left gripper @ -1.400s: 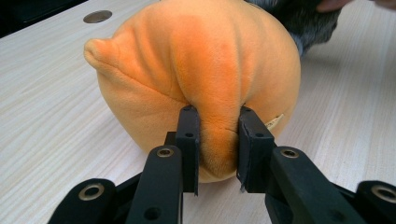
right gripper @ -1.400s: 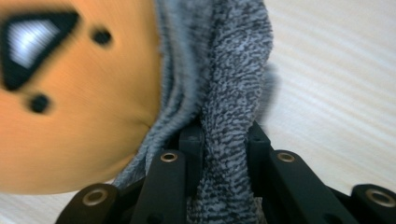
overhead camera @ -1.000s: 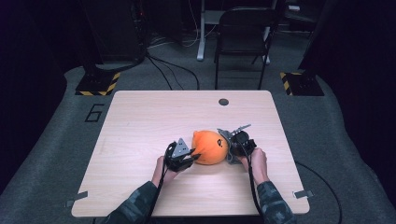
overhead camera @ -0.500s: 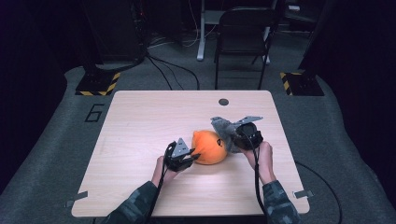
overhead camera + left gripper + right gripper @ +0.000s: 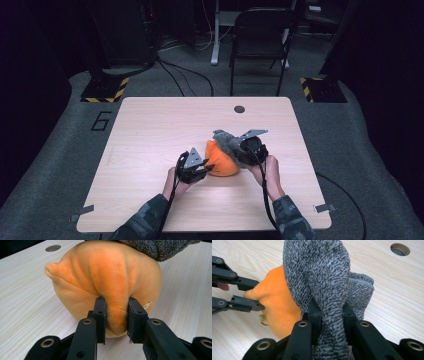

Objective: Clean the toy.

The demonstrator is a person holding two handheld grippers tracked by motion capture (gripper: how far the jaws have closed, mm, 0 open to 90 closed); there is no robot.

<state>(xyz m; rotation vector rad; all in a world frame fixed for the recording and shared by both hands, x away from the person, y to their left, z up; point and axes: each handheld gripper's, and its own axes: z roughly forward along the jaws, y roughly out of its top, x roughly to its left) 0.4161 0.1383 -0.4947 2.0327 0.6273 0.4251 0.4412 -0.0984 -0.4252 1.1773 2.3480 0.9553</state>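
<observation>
Since earlier frame, my right tool (image 5: 239,145) dragged grey sock (image 5: 226,140) up and off toward frame upper right. Left tool (image 5: 199,168) pinches orange plush (image 5: 220,162) fold, table (image 5: 150,130) centre. Right tool clamps sock, plush lower left of it.

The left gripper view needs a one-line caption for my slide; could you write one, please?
Left gripper jaws pinch a fold of an orange plush toy on the wooden table, grey knit cloth above.
</observation>
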